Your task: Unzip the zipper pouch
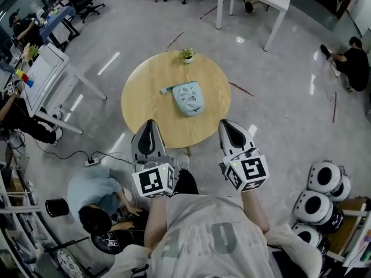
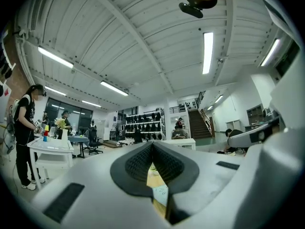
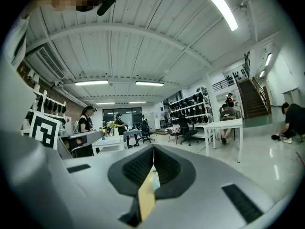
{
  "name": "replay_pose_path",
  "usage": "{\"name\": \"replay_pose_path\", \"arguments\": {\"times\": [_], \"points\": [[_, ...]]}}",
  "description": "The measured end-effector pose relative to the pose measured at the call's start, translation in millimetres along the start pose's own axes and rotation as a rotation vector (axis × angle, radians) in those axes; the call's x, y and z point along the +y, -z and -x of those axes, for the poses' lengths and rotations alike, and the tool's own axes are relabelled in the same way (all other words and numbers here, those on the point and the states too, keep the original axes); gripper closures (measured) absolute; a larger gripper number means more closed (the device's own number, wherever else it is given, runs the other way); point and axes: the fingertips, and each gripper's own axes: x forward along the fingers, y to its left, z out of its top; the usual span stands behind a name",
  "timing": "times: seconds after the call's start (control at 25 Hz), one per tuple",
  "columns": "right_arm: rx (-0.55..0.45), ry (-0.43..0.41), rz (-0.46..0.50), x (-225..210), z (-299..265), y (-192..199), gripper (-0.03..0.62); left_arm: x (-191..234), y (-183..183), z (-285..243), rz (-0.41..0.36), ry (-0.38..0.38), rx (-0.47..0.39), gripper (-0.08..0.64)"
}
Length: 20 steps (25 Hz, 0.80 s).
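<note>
Stage: approach, no contact yet. The pouch (image 1: 189, 98) lies near the middle of the round table (image 1: 145, 97) and appears to be zipped. The left gripper (image 1: 149, 126) and right gripper (image 1: 227, 126) hover at the table's near edge, short of the pouch. Both have their jaws pressed together on nothing. Next they must reach in and spread: one to pin the pouch, the other to pinch the zipper pull.

**Grey shirt, two pale grippers**

The person wears a pale grey shirt (image 1: 203, 236) printed with large faint numerals. The left gripper (image 1: 149, 126) and right gripper (image 1: 228, 126) have white-grey shells and black ribbed pads (image 2: 136, 163). Each carries a black-and-white marker cube (image 1: 153, 180).
</note>
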Motion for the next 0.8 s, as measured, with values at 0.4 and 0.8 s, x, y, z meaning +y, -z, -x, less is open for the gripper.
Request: {"name": "replay_pose_path", "arguments": {"times": [0.4, 0.8], "points": [[0.043, 0.118, -0.022, -19.2, -148.9, -21.0, 0.563, 76.1, 20.2, -146.4, 0.033, 0.085, 0.036, 0.534], [0.088, 0.15, -0.019, -36.7, -221.5, -14.0, 0.563, 109.2, 51.8, -205.7, 0.035, 0.081, 0.097, 0.534]]}}
